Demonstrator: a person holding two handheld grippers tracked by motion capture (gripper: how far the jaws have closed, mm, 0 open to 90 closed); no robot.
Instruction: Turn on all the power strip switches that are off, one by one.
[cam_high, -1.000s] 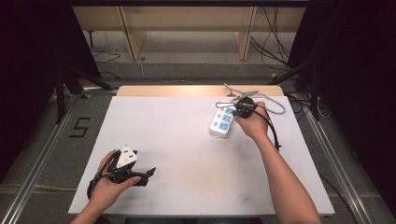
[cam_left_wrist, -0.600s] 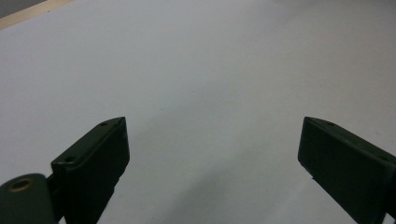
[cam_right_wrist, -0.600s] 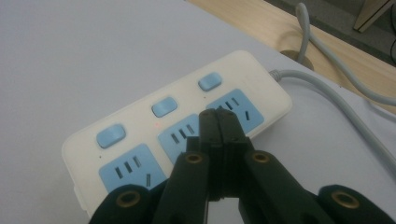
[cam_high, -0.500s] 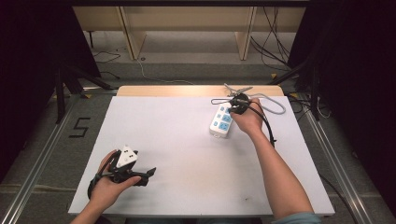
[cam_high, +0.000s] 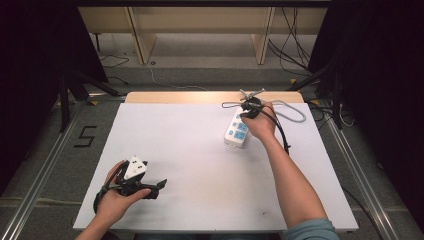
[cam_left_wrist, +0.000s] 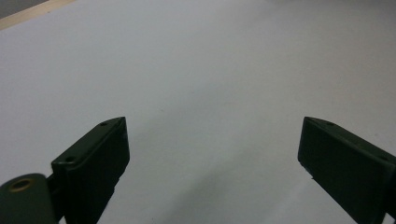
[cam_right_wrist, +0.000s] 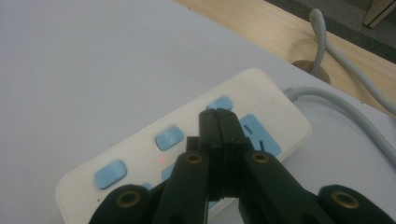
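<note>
Near the table's front-left corner, my left gripper rests low with its jaws spread wide over bare white surface. Farther back, toward the right of the rear edge, my right gripper is clenched empty, its tips over the power strip, whose grey cord loops by that edge.

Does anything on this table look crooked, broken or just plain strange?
Nothing looks damaged. The white power strip lies slanted near the table's far edge, its grey cable looping off there. The right gripper, jaws shut, sits over its blue buttons.
</note>
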